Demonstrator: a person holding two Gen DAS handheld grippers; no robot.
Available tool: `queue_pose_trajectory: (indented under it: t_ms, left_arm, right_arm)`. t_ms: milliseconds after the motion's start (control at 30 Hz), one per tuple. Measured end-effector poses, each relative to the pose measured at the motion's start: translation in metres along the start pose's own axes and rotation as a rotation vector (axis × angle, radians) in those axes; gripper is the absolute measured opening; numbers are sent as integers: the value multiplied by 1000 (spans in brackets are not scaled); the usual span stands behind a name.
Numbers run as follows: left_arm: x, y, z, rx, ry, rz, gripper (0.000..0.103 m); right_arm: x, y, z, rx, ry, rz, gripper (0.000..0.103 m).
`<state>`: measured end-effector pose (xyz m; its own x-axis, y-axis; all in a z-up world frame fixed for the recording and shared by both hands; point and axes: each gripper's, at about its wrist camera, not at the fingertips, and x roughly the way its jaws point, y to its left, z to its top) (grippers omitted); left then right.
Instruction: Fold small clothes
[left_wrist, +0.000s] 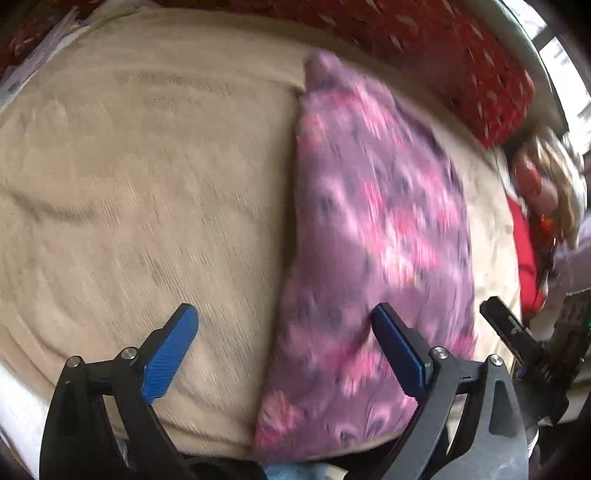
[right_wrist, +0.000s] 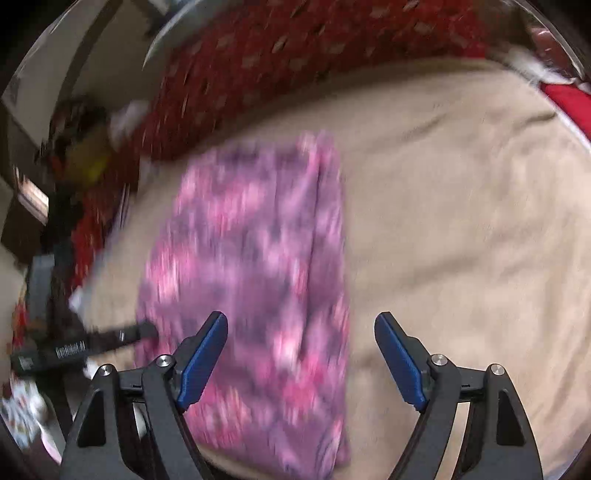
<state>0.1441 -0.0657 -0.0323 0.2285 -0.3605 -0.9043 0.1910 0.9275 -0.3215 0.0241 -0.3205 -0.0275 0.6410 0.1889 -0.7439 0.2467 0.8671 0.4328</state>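
Left claw (left_wrist: 284, 334), right claw (right_wrist: 301, 341), black angular arms, ribbed blue pads (left_wrist: 171, 356), silver screws

Bare beige blanket (left_wrist: 147, 184) lies open on one side of the folded purple cloth (left_wrist: 369, 221). A red patterned cushion (left_wrist: 461, 55) walls the far edge; clutter (left_wrist: 546, 192) crowds one end.

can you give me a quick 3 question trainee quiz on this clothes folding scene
1. True or false: the left gripper is clamped on the purple floral garment.
2. The garment lies on: A) red patterned blanket B) beige blanket C) bare floor.
3. Which gripper's view shows a folded-over edge along the garment's right side?

Key
1. False: both it and the right gripper are open and empty.
2. B, the beige blanket.
3. The right gripper's.
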Motion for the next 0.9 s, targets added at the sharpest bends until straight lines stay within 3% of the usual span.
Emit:
queue_pose_trajectory:
  t_ms: [233, 333, 367, 433, 500, 533, 667, 733, 800, 833, 900]
  left_arm:
    - [10, 3, 71, -64, 6, -19, 96]
    - [18, -7, 92, -54, -3, -18, 96]
    - [21, -10, 95, -50, -8, -11, 96]
    - [38, -16, 99, -48, -6, 40, 96]
    - [60, -16, 104, -62, 44, 41, 101]
    - [61, -15, 105, -66, 39, 43, 101]
    - [33, -19, 98, 13, 14, 41, 99]
    - [16, -16, 84, 26, -19, 10, 99]
    - [10, -14, 61, 31, -40, 12, 99]
    - [16, -13, 53, 34, -26, 25, 99]
    - [38, -16, 41, 53, 57, 76, 99]
  right_arm:
    - [47, -8, 67, 74, 30, 0, 80]
    - [74, -5, 86, 128, 71, 87, 56]
    - [74, -1, 90, 110, 52, 80, 34]
    - [72, 4, 95, 51, -9, 83, 11]
    - [92, -6, 93, 45, 46, -25, 13]
    - [99, -10, 91, 44, 80, -23, 13]
    - [74, -12, 93, 63, 35, 28, 22]
    - [54, -10, 84, 48, 1, 95, 24]
    - [40, -8, 65, 39, -25, 177, 40]
    - [41, -8, 59, 30, -19, 178, 45]
    - [65, -4, 40, -27, 68, 62, 46]
